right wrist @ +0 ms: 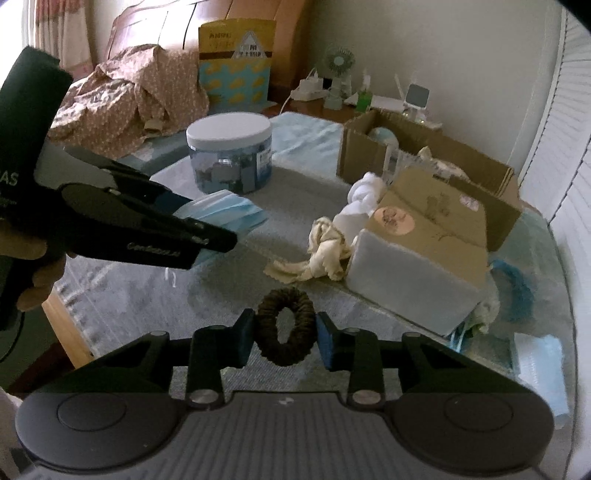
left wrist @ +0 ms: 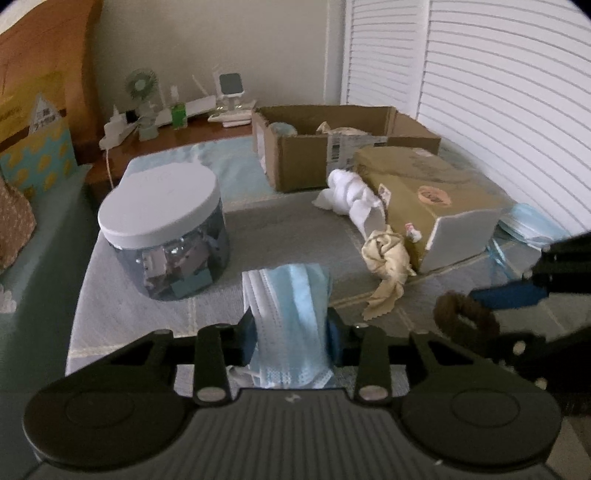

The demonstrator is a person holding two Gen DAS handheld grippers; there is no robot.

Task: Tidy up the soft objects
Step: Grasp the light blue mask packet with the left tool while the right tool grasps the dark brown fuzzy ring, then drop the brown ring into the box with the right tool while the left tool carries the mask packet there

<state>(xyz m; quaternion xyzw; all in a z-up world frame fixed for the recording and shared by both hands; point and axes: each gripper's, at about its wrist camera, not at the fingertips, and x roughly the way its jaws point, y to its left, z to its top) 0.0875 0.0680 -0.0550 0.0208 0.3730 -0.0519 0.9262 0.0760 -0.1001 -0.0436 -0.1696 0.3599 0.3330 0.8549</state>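
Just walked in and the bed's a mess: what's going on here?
A person is sorting soft things with a tool in each hand. The left tool is shut on a stack of blue masks; the right tool is shut on a brown scrunchie. A white cloth and a cream cloth lie beside a brown box.

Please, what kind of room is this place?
Probably a bedroom at home: a wooden headboard with a crumpled garment lying before it, a side table with a small fan, and louvered closet doors.
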